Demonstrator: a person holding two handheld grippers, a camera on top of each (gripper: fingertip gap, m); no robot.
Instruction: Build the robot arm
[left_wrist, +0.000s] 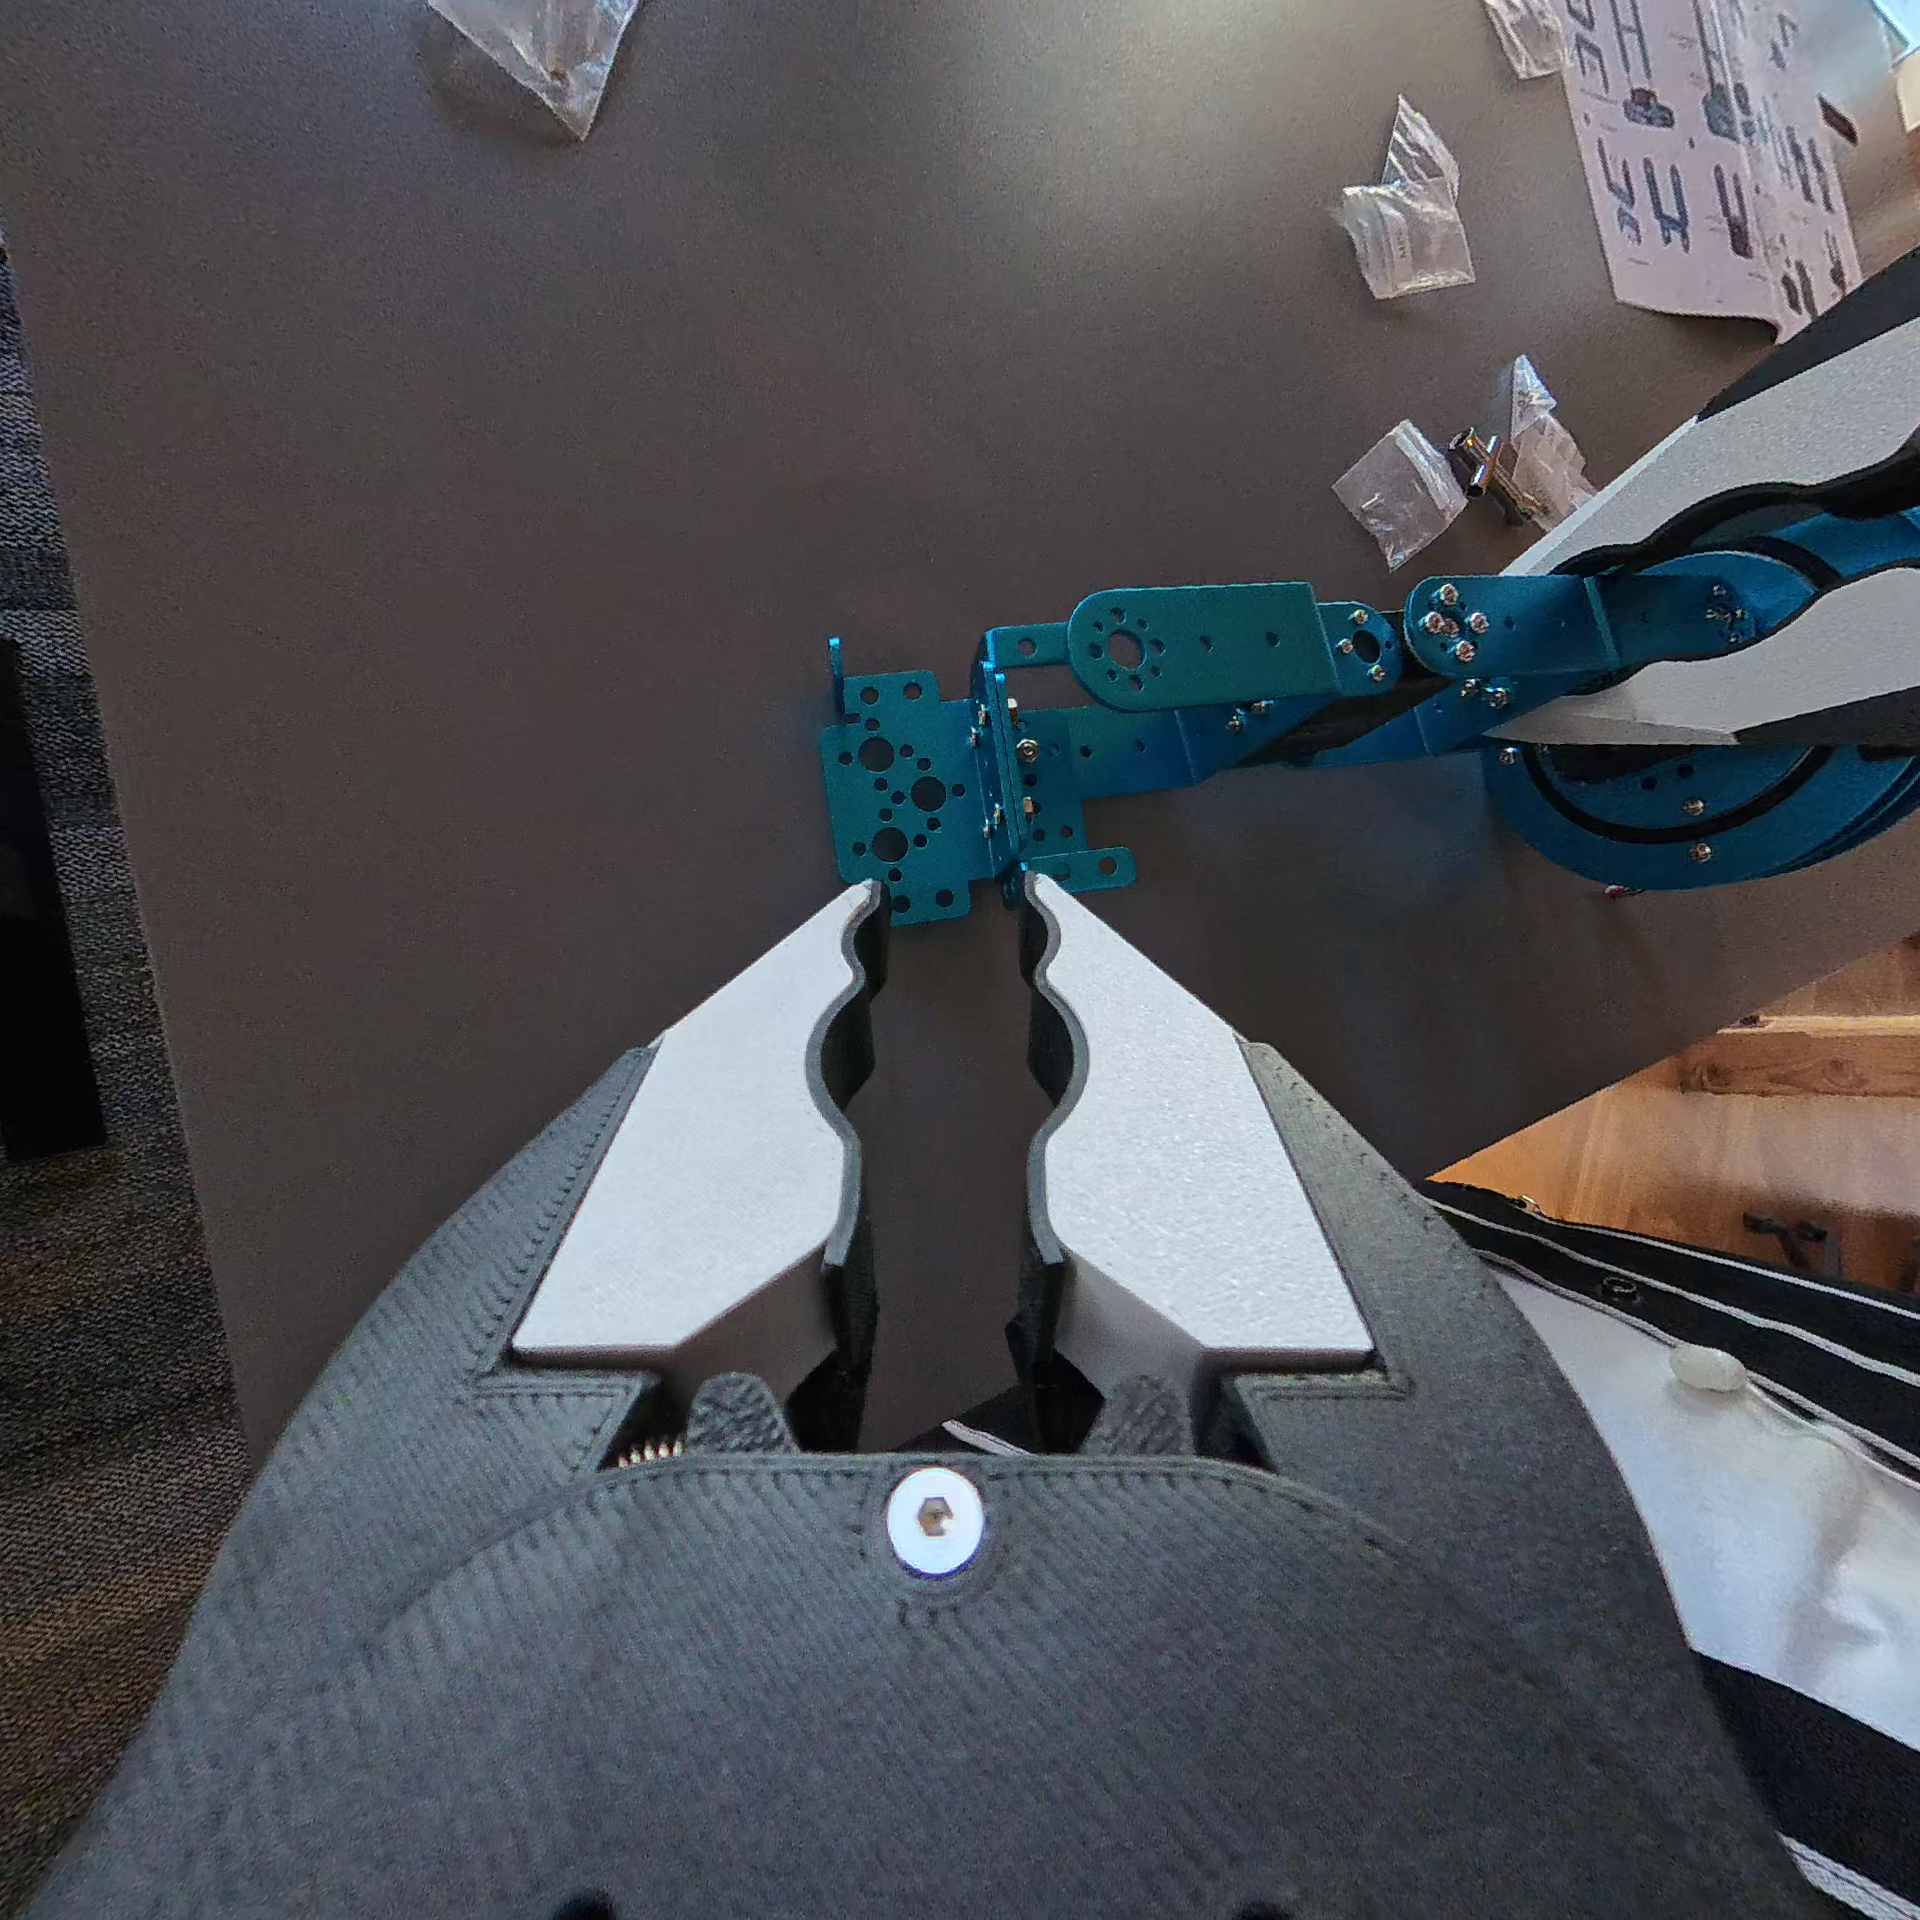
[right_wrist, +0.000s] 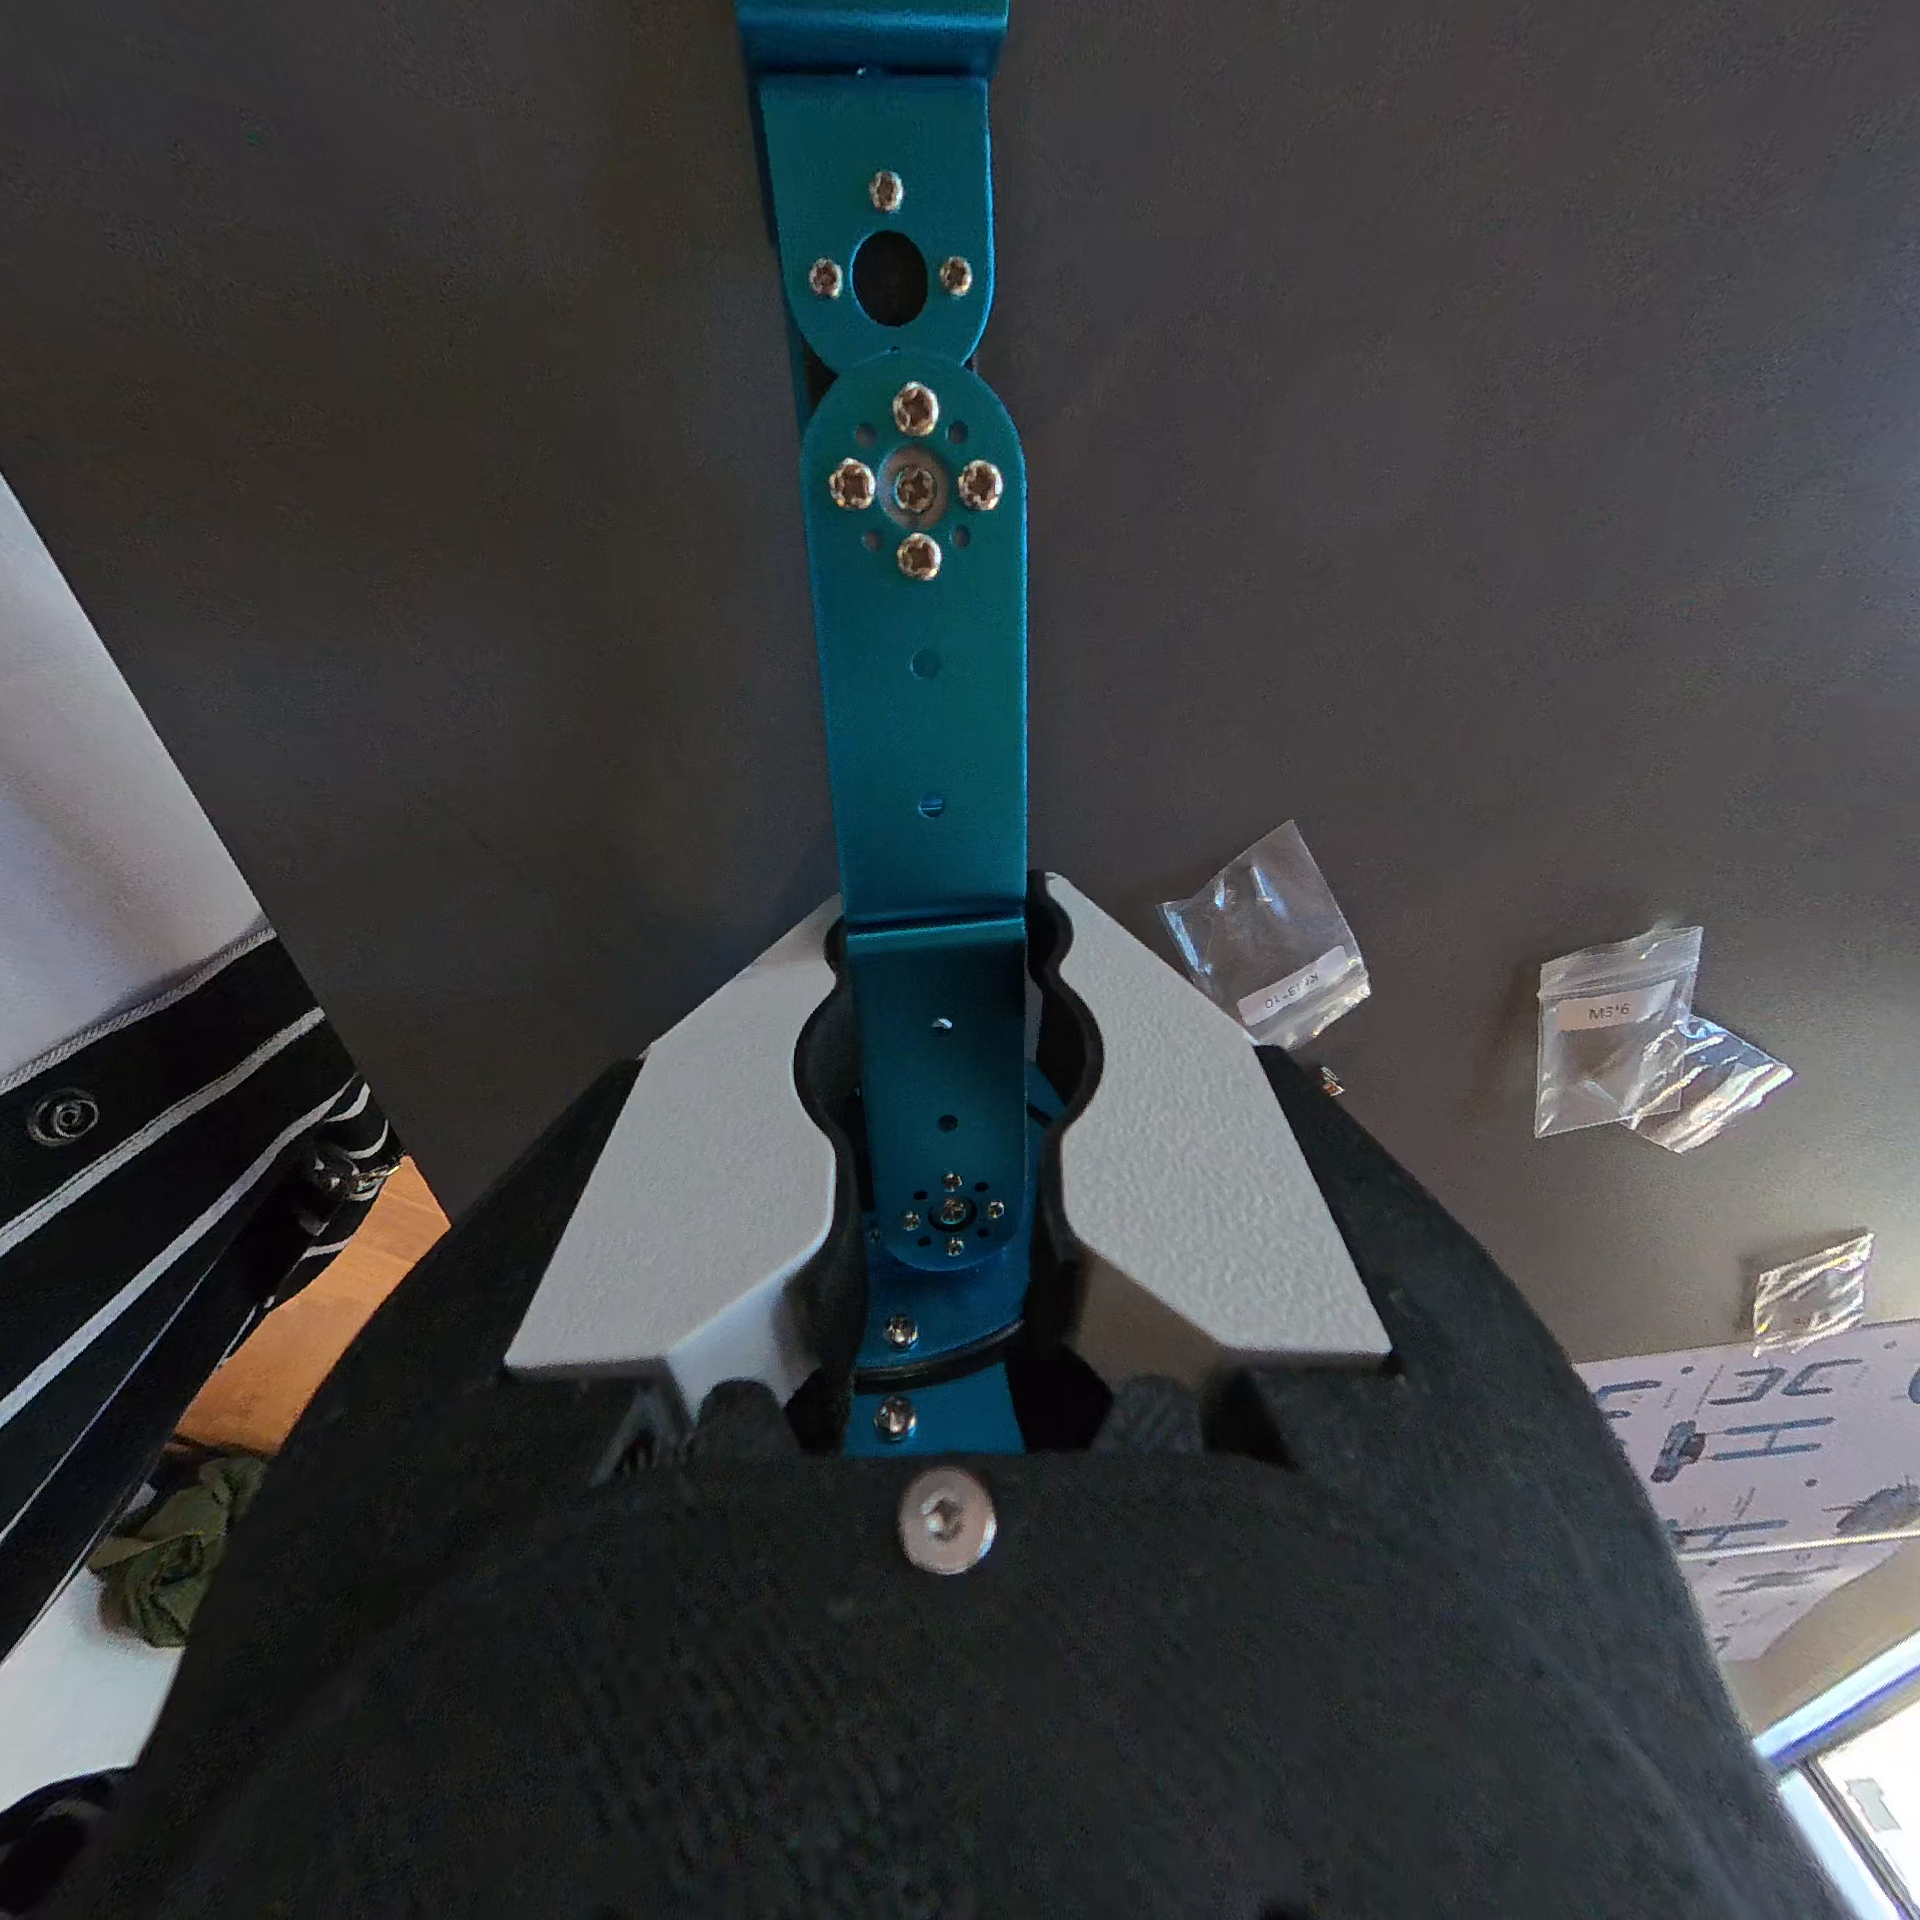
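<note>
A blue metal robot arm (left_wrist: 1205, 675) made of perforated brackets and screws lies across the dark table (left_wrist: 520, 520), with a round blue base (left_wrist: 1704, 821) at the right. My left gripper (left_wrist: 953, 889) is open; its fingertips stand on either side of the near edge of the arm's perforated end bracket (left_wrist: 899, 790). My right gripper (right_wrist: 935, 914) is shut on the arm's lower link (right_wrist: 940, 1039) close to the base. The link (right_wrist: 925, 675) runs straight away from it. The right gripper also shows in the left wrist view (left_wrist: 1714, 665), clasping the arm.
Several small clear plastic bags of hardware (left_wrist: 1408, 223) (right_wrist: 1262, 935) and a metal tool (left_wrist: 1486, 468) lie on the table beyond the arm. A printed instruction sheet (left_wrist: 1704, 156) lies at the far corner. A person's black-and-white striped clothing (left_wrist: 1714, 1455) is beside the table edge. Spacing between my two grippers at the tips: around 20 centimetres.
</note>
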